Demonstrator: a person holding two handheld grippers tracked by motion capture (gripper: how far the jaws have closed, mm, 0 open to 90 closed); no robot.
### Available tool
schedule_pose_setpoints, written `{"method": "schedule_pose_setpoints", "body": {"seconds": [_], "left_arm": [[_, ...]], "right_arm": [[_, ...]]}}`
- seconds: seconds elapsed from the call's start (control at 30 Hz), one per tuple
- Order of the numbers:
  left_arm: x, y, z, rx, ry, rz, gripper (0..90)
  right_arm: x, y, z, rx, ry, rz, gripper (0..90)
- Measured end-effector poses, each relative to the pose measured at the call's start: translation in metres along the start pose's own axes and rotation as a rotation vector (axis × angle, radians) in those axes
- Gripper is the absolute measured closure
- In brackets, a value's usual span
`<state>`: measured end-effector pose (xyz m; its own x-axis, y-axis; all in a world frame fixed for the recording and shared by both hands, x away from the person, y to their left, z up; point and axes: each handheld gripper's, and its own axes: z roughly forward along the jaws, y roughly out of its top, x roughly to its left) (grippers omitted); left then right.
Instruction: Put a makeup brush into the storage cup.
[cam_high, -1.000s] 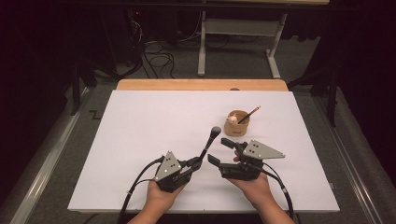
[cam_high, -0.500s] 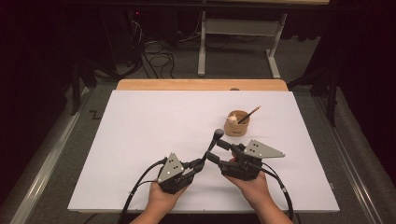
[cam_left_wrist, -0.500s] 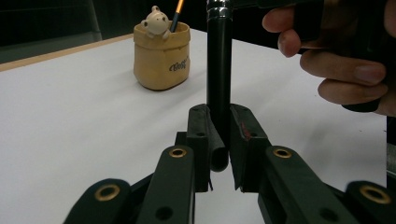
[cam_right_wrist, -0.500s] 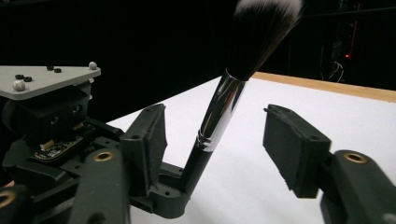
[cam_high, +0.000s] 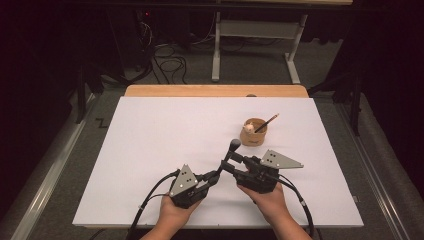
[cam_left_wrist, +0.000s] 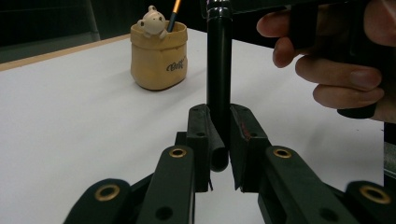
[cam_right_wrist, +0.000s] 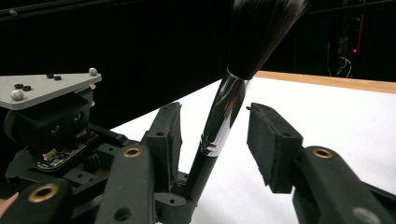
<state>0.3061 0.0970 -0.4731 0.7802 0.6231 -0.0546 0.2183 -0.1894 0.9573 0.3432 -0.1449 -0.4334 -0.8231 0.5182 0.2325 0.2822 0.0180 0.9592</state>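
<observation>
We read the desk (cam_high: 150, 150) from left to right. Our left tongs (cam_high: 212, 177) are clenched on the lower end of a makeup brush (cam_high: 229, 156); in the left gripper view the black handle (cam_left_wrist: 218, 70) stands upright between the two pads (cam_left_wrist: 198, 135), which press it from both sides. The brush rises from there, tilted toward the right, with its tuft of bristles (cam_high: 234, 144) at the top, above the white sheet and clear of it.

To the right, our right tongs (cam_high: 231, 162) have just been closing around the brush higher up. In the right gripper view the shiny metal collar (cam_right_wrist: 224, 112) lies against the left pad (cam_right_wrist: 163, 140), while the right pad (cam_right_wrist: 271, 140) stands apart from it, so this pair is not gripping yet.

We judge the brush light and stiff along its handle, with a smooth, likely slippery collar and soft bristles (cam_right_wrist: 261, 32) that would splay if squeezed. The best hold is on the handle just below the collar, never on the hair.

Farther right and back stands a small tan cup (cam_high: 254, 132) with a pencil (cam_high: 267, 122) leaning in it.
</observation>
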Motion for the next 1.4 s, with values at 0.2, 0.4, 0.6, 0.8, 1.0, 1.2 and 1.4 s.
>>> {"method": "schedule_pose_setpoints", "body": {"seconds": [0.2,0.4,0.6,0.8,1.0,1.2,1.4], "left_arm": [[-0.0012,-0.0008,0.0009,0.006,-0.004,0.002,79.5],[-0.0021,-0.0012,0.0018,0.007,-0.005,0.005,79.5],[-0.0026,-0.0014,0.0018,0.007,-0.006,0.007,79.5],[-0.0032,-0.0016,0.002,0.007,-0.005,0.011,79.5],[-0.0035,-0.0017,0.0022,0.008,-0.004,0.012,79.5],[-0.0035,-0.0018,0.0022,0.008,-0.004,0.014,79.6],[-0.0036,-0.0018,0.0024,0.009,-0.005,0.013,79.5]], "right_arm": [[-0.0009,-0.0004,-0.0001,-0.006,0.013,0.008,61.3],[-0.0011,-0.0005,-0.0006,-0.009,0.014,0.013,63.7],[-0.0014,-0.0012,-0.0007,-0.011,0.017,0.014,66.4],[-0.0032,-0.0021,-0.0008,-0.008,0.02,0.022,69.6],[-0.0044,-0.0027,-0.0009,-0.008,0.021,0.037,71.2],[-0.006,-0.003,-0.0015,-0.009,0.03,0.055,74.2],[-0.0069,-0.0031,-0.0017,-0.01,0.035,0.059,75.2]]}}
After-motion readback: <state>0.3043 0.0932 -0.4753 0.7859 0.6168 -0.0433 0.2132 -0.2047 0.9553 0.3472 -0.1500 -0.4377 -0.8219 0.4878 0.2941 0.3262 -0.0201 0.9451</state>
